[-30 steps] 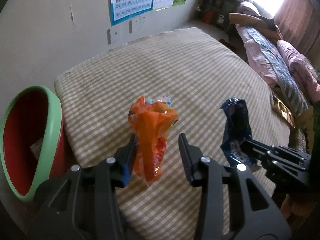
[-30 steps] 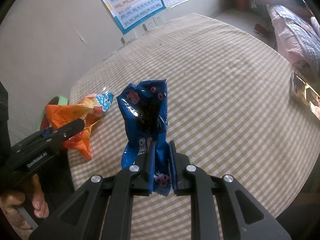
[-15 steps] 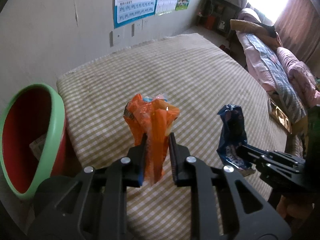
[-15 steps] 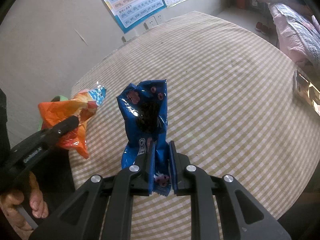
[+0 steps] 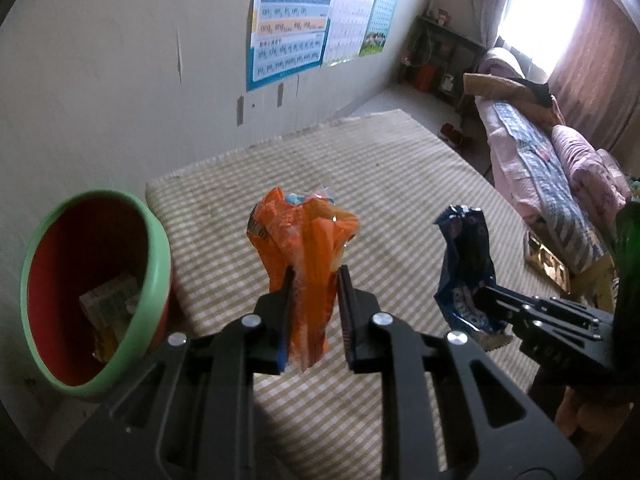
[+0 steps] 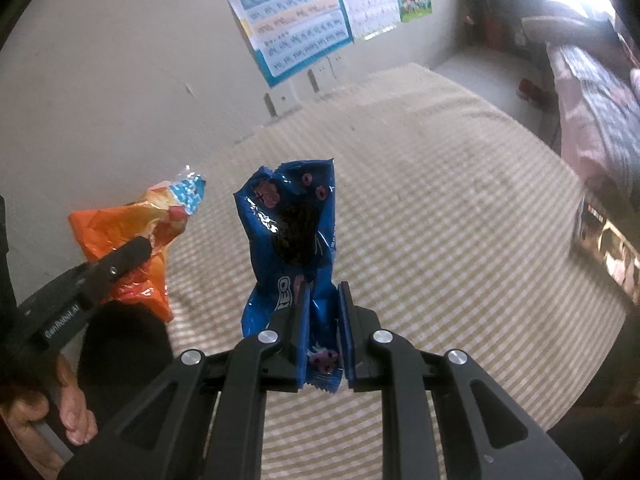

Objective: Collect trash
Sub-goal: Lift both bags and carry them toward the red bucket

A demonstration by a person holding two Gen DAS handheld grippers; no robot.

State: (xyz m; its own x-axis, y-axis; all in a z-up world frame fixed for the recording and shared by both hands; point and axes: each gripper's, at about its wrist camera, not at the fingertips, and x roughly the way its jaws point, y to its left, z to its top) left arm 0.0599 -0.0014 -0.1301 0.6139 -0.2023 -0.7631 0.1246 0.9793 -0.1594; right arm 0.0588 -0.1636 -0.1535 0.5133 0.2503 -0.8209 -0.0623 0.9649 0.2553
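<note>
My left gripper (image 5: 316, 280) is shut on a crumpled orange snack wrapper (image 5: 304, 248) and holds it above the checked table. My right gripper (image 6: 322, 296) is shut on a blue Oreo wrapper (image 6: 292, 240), also held up off the table. The orange wrapper (image 6: 124, 232) shows at the left of the right wrist view, the blue wrapper (image 5: 464, 264) at the right of the left wrist view. A red bin with a green rim (image 5: 156, 264) stands off the table's left edge, with some trash inside.
The table with a beige checked cloth (image 5: 392, 184) stands against a wall with posters (image 5: 288, 20). A flat box (image 6: 604, 244) lies at the table's right edge. A sofa with blankets (image 5: 552, 160) is beyond.
My left gripper has closed on the orange wrapper and lifted it off the table. My right gripper has risen with the blue wrapper still held.
</note>
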